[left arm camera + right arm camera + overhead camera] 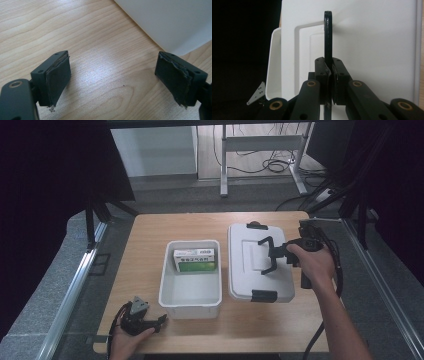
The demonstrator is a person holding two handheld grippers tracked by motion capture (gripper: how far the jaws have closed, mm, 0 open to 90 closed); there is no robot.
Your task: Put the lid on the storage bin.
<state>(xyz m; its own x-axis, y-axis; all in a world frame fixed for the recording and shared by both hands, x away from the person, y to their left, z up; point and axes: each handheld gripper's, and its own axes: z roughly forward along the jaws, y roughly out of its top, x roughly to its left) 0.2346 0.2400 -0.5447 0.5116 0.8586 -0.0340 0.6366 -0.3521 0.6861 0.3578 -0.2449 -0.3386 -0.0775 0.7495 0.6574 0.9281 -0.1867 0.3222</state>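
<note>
The right gripper (330,75) is clamped on the black handle (327,37) of the white lid (250,255) — its 2 jaws pressed together on the thin bar, which stands upright from the lid's top. The lid lies flat on the table (145,250), just beside the open white box (167,292) to its left. A green-and-white carton (195,260) sits at the far end of the box. The left gripper (112,80) rests near the table's front edge, jaws wide apart over bare wood, close to the box's corner.
</note>
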